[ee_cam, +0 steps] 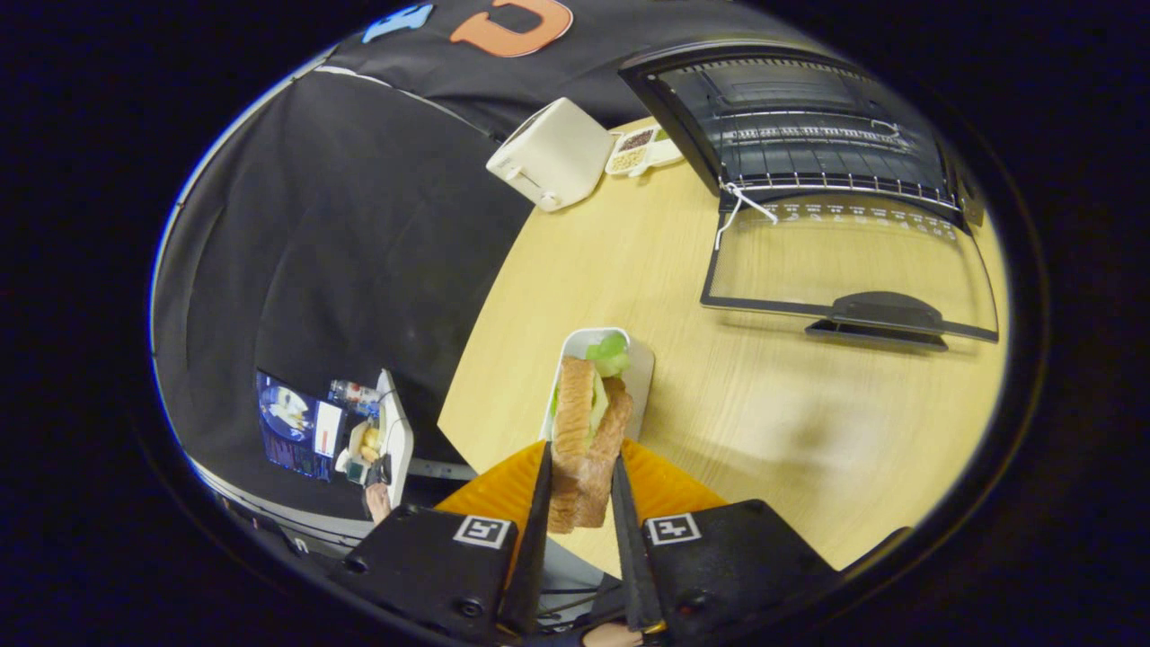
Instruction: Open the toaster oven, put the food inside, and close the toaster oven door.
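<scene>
1. Your gripper (582, 476) has its jaws narrowed onto a sandwich (586, 440); both fingers (537, 530) press its sides, so it is gripped between them.
2. The sandwich stands on edge, with two slices of bread and green lettuce showing at its far end.
3. Right under and behind the sandwich sits a white tray (640, 364), lying on a wooden table (764, 422). You cannot tell from this view whether the sandwich touches the tray or is lifted off it.
4. The toaster oven (791, 126) stands at the far side of the table, well beyond the fingers. Its glass door (853, 261) lies folded down flat on the table, handle toward you, and the wire rack (835, 184) inside is in plain sight.
5. A white string (738, 208) hangs at the near left corner of the rack.
6. Left of the oven stand a white boxy appliance (552, 153) and, between the two, a small dish of grains (636, 151).
</scene>
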The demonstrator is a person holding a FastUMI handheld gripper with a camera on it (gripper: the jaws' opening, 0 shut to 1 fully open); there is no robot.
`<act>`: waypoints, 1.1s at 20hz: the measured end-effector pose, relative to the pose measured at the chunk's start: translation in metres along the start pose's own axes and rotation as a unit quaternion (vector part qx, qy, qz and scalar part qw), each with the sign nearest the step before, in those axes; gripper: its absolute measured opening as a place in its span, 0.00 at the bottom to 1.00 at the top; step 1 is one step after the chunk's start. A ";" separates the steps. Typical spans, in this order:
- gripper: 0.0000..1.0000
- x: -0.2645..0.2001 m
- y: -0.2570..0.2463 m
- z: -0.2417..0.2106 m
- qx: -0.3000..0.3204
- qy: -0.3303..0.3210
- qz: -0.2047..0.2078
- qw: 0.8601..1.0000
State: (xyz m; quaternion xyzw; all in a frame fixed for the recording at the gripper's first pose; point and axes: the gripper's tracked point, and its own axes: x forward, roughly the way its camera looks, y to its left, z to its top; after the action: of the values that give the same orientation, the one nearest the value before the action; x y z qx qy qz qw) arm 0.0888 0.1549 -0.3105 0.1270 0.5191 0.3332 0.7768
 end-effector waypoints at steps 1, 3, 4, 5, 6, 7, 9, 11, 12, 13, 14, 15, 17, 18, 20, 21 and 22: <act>0.41 -0.001 0.000 0.000 -0.003 0.000 0.001 1.000; 0.41 -0.003 0.002 -0.001 -0.005 -0.005 0.005 1.000; 0.40 -0.005 0.002 -0.001 -0.003 -0.007 0.004 1.000; 0.39 -0.007 0.003 0.000 0.001 -0.011 0.006 1.000; 0.39 -0.010 0.005 0.002 0.004 -0.016 0.009 1.000; 0.39 -0.013 0.007 0.004 0.007 -0.022 0.015 1.000; 0.39 -0.020 0.012 0.006 0.008 -0.030 0.029 0.999; 0.39 -0.025 0.012 0.007 0.024 -0.039 0.036 0.998; 0.36 -0.027 0.014 0.007 0.036 -0.042 0.043 0.998; 0.36 -0.029 0.015 0.008 0.045 -0.047 0.050 0.997; 0.35 -0.031 0.016 0.008 0.053 -0.050 0.059 0.996; 0.35 -0.036 0.018 0.012 0.063 -0.062 0.074 0.993; 0.35 -0.051 0.027 0.027 0.089 -0.101 0.119 0.984; 0.35 -0.059 0.029 0.036 0.104 -0.122 0.139 0.977; 0.34 -0.077 0.021 0.053 0.130 -0.160 0.161 0.965; 0.34 -0.085 0.014 0.063 0.140 -0.180 0.168 0.959; 0.34 -0.094 0.004 0.073 0.155 -0.201 0.170 0.952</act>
State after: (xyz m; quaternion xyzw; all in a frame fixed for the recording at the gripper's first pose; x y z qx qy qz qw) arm 0.1297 0.1078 -0.2092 0.3968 0.3680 0.3428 0.7678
